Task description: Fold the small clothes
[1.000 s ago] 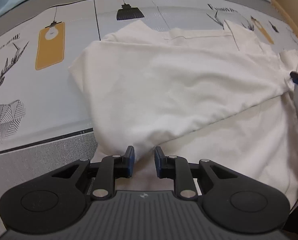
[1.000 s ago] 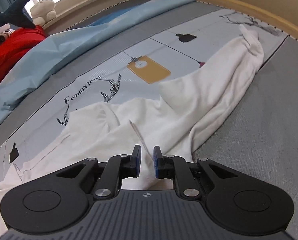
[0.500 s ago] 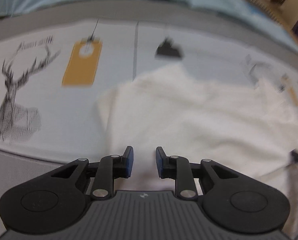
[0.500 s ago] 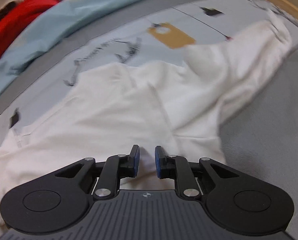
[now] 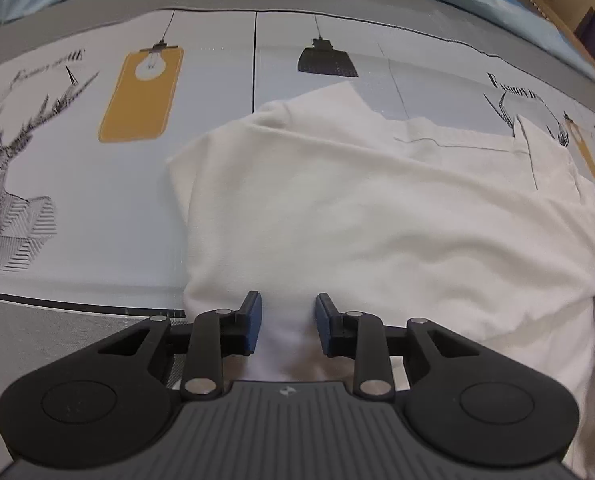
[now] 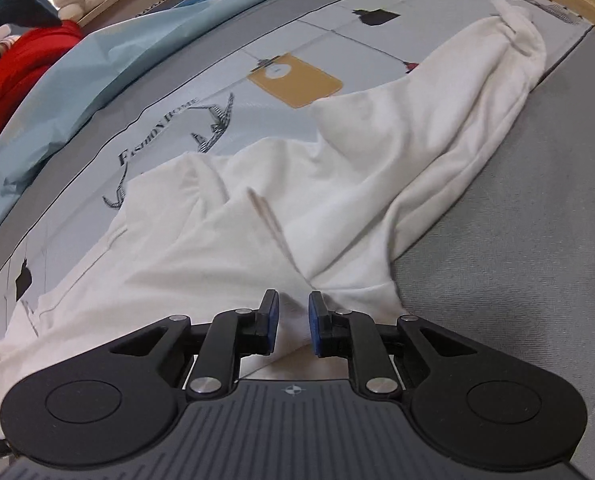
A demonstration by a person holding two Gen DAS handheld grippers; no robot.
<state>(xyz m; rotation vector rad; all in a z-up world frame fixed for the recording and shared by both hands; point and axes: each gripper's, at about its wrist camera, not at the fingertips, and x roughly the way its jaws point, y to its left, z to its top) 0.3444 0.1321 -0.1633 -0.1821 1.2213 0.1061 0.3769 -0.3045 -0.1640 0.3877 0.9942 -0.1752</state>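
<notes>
The printed grey-and-white bed cover carries the white cotton shirt, half folded, one sleeve trailing away to the right. The left tool is parted with the near hem between its pads, seemingly unpinched. The right tool, nearly closed, appears to grip bunched cloth. Lifting both edges level should keep the fold square.

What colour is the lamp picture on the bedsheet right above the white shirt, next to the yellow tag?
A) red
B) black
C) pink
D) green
B: the hanging lamp print on the bedsheet just beyond the white shirt is black, and the tag with a bulb to its left is yellow.
</notes>
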